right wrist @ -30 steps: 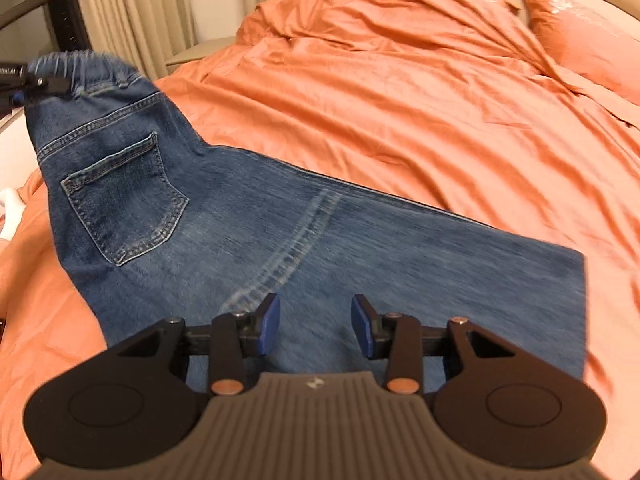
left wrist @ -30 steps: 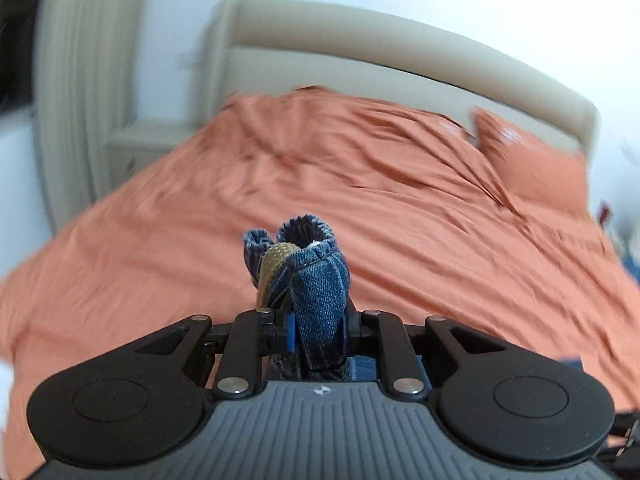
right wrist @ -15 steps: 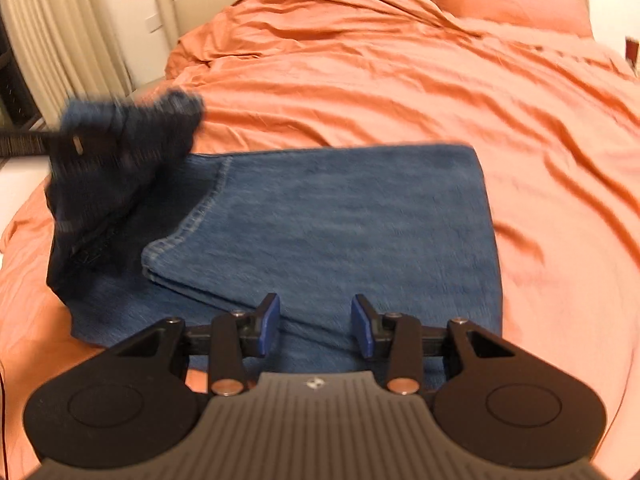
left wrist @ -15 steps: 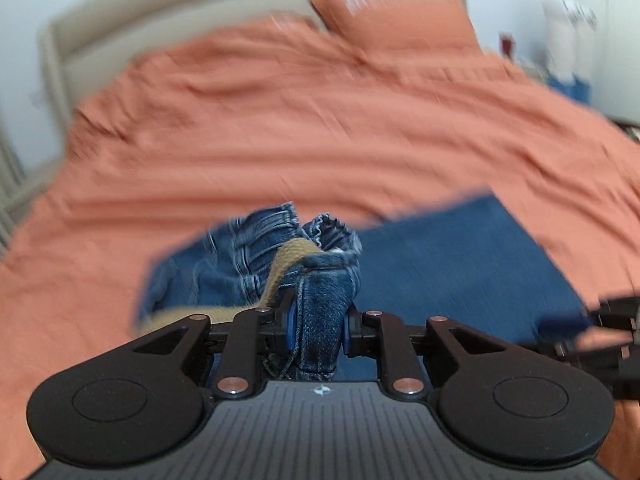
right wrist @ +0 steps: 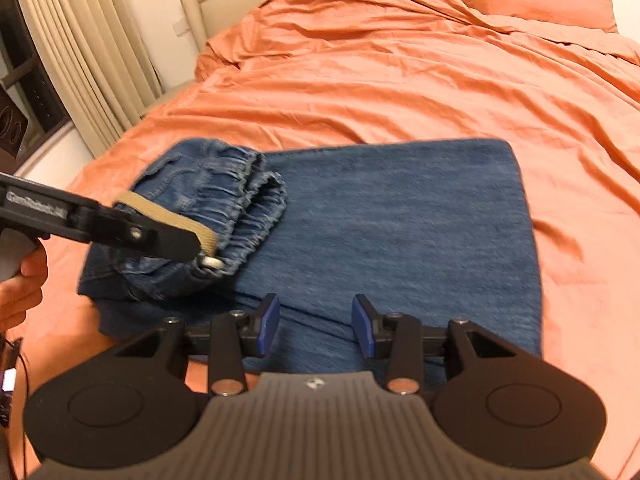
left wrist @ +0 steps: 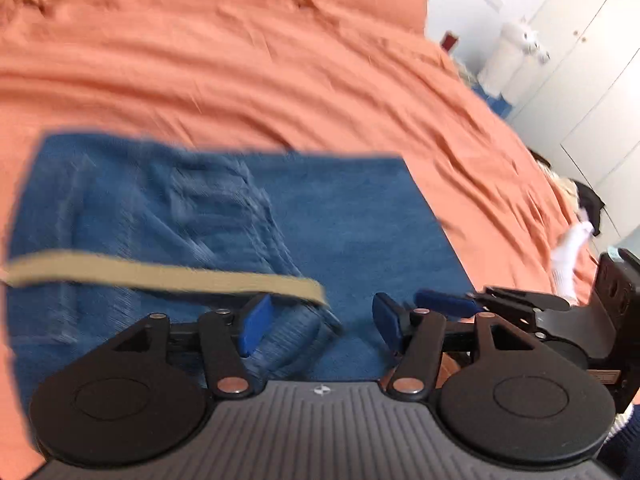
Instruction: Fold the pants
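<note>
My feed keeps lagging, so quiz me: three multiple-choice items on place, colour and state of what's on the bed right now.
1. Where does the elastic waistband of the blue denim pants lie?
A. on the folded legs
B. on the pillow
C. on the floor

2. What colour is the wrinkled bed sheet?
A. white
B. orange
C. green

3. How do the left gripper's jaws stand?
A. open
B. shut on the waistband
C. shut on nothing

Key: 1 A, the waistband rests on the flat denim; 2 B, orange all round the pants; 3 A, a wide gap shows between the blue pads.
</note>
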Available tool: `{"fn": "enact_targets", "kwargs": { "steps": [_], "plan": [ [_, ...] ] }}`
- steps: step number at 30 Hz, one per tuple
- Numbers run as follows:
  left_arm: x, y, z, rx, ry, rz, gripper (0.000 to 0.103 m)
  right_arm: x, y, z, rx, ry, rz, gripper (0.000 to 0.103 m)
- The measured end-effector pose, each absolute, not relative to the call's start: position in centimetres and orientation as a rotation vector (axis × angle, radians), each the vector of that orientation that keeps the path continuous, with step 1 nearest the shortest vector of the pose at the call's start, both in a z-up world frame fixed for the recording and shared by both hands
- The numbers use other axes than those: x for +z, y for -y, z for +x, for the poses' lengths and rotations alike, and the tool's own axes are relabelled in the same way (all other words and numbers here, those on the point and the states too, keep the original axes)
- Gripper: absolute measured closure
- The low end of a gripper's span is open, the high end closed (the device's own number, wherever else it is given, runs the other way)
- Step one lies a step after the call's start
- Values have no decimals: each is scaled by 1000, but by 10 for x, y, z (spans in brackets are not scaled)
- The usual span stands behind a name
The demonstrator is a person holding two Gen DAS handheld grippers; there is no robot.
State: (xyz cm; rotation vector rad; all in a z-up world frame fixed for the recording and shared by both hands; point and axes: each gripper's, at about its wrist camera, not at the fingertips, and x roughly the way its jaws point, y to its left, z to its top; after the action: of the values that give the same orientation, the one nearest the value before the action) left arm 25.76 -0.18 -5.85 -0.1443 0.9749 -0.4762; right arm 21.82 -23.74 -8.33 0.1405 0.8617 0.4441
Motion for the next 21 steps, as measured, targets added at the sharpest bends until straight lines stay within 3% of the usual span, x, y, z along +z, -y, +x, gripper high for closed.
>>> {"fn": "enact_targets", "kwargs": {
  "steps": [3, 9, 11, 15, 21],
  "plan": [
    [-46, -23, 257, -366, -873, -65, 38, -75, 231, 227, 452, -824, 177, 66],
    [-44, -83, 280, -231, -847, -101, 38, -69, 199, 278, 530, -879, 325, 65],
    [-48, -101, 286, -204, -845, -119, 38, -73, 185, 297, 535, -913, 379, 63],
    [-56, -132, 293, -179, -837, -177, 38, -90, 171, 335, 486, -994, 521, 47],
    [-76, -157, 295, -183, -852, -247, 38, -118, 162, 366, 424, -1111, 729, 49]
  ]
}}
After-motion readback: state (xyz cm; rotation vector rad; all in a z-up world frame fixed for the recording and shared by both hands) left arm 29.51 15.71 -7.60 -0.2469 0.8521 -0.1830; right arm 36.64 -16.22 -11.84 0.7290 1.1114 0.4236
